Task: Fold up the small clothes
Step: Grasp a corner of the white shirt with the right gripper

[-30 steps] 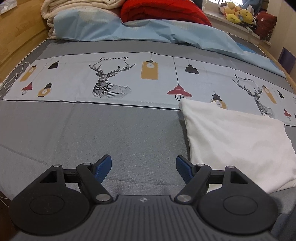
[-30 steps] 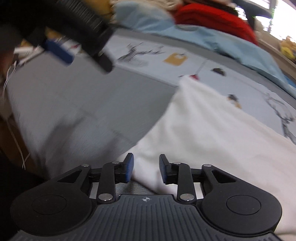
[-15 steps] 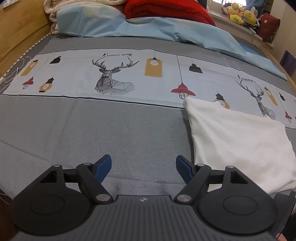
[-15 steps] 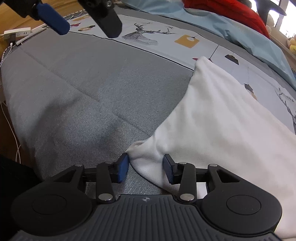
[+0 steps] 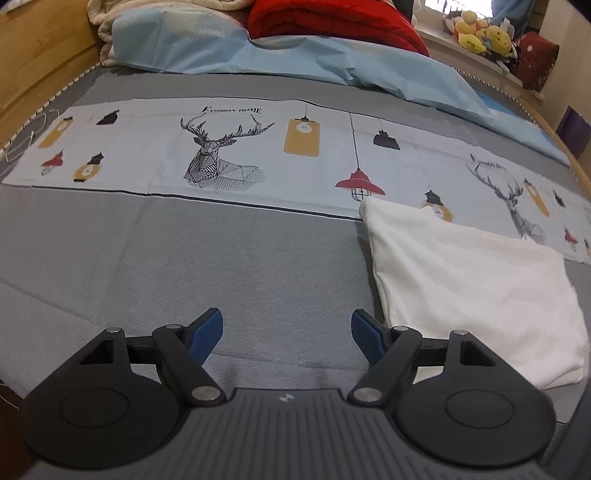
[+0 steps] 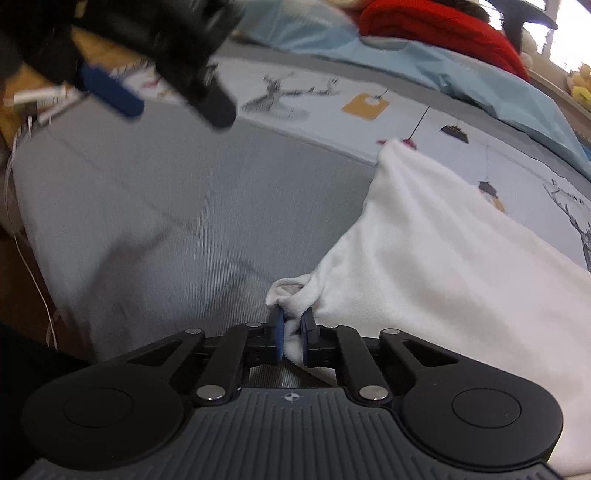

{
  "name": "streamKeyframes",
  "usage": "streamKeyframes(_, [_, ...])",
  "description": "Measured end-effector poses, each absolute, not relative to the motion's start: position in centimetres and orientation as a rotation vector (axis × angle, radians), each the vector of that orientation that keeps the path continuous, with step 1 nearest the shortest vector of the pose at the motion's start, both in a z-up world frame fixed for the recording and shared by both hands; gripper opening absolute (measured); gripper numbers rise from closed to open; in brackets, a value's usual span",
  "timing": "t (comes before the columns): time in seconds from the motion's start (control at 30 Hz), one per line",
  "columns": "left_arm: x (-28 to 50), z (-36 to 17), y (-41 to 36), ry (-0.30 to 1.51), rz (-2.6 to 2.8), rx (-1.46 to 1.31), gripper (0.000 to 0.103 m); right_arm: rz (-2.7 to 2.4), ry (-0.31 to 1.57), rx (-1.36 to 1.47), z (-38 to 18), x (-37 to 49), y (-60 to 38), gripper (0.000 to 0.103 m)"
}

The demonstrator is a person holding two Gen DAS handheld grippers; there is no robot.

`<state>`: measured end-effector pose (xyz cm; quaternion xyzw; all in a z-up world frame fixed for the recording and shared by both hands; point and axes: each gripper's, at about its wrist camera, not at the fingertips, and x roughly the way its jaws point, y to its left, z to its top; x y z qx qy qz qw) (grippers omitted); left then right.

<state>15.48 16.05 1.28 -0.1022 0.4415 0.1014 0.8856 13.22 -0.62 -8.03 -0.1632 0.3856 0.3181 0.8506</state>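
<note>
A white garment [image 5: 469,288] lies folded flat on the grey bedspread [image 5: 221,266], at the right in the left wrist view. My left gripper [image 5: 287,334] is open and empty, hovering over the grey cover just left of the garment's near edge. In the right wrist view my right gripper [image 6: 291,332] is shut on the near left corner of the white garment [image 6: 461,266], whose cloth bunches between the blue pads. The left gripper [image 6: 110,92] shows blurred at the top left of that view.
A printed band with deer and lamps [image 5: 229,147] crosses the bed. Beyond it lie a light blue cover [image 5: 295,59], a red blanket [image 5: 332,22] and a cream blanket [image 5: 110,22]. A wooden bed frame [image 5: 33,55] runs along the left. Soft toys [image 5: 480,33] sit at the back right.
My right gripper has closed on the garment's near corner, which sat between open jaws half a second ago. The left gripper stays open and has barely moved.
</note>
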Motion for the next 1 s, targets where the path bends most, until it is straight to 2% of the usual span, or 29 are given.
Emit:
streamKeyframes(0.33, [18.4,-2.1,15.3,1.000,-0.041,-0.598,0.081,0.712,0.728,-0.139,-3.5,13.1,-5.5,0.005])
streamKeyframes(0.53, [21.8,-5.3,12.8,1.126,-0.096,-0.577,0.084,0.735,0.744,-0.123,-3.1,13.0,-7.0,0.005])
streamKeyframes(0.6, [22.7,-5.6,12.8,1.123,-0.057,-0.543,0.084,0.734,0.749,-0.117,-3.2,13.2,-7.2,0.005])
streamKeyframes(0.8, [23.4,-6.6,15.4,1.112,-0.036,-0.696,0.084,0.727,0.745,-0.073,-2.6,13.9,-8.3,0.005])
streamKeyframes(1.0, [24.9,-6.9,14.9,1.112,-0.095,-0.756,0.084,0.726,0.730,-0.039,-2.0,14.4,-9.4,0.005])
